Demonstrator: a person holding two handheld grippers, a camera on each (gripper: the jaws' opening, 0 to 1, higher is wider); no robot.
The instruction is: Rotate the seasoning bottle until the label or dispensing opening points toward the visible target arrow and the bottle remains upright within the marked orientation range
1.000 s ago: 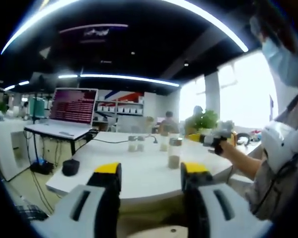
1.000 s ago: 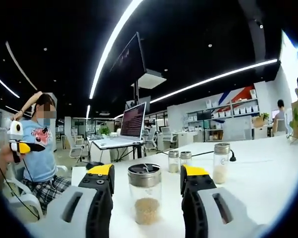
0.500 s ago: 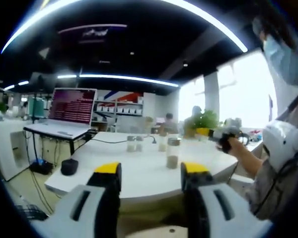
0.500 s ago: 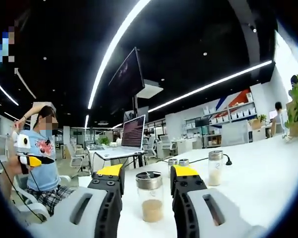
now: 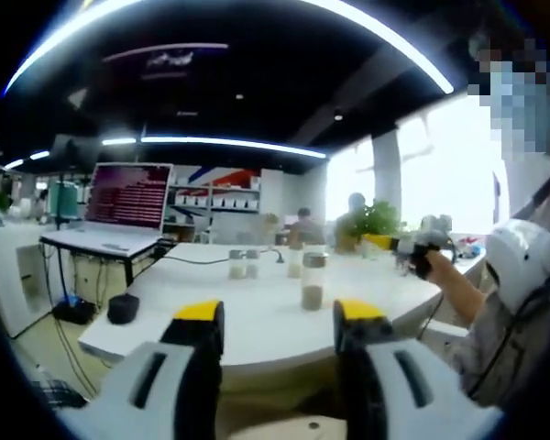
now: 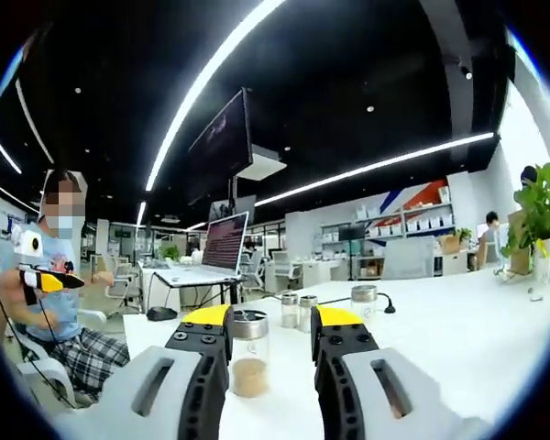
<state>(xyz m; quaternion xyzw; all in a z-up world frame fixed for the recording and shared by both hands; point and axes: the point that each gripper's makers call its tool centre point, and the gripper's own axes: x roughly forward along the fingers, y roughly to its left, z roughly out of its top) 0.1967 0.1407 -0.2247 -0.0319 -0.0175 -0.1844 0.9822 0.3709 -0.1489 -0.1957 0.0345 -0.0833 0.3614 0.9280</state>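
A clear seasoning bottle (image 6: pixel 249 353) with a metal lid and tan grains stands upright on the white table (image 6: pixel 458 330). It lines up with the gap between my right gripper's (image 6: pixel 270 321) yellow-tipped jaws but stands beyond the tips, untouched. Those jaws are narrowed, with a gap left. In the left gripper view the same bottle (image 5: pixel 312 280) stands mid-table, and the right gripper (image 5: pixel 422 253) is held well to its right in a person's hand. My left gripper (image 5: pixel 277 316) is off the table's near edge, open, with nothing between its jaws.
Two small shakers (image 6: pixel 299 310) and a taller jar (image 6: pixel 362 302) stand behind the bottle. A laptop (image 6: pixel 222 249) sits on a side desk, and a plant (image 6: pixel 539 211) at far right. A seated person (image 6: pixel 60 302) holds the left gripper (image 6: pixel 37 275).
The right gripper has drawn back from the bottle, which looks smaller now, and its jaws have come closer together. The left gripper view has barely shifted.
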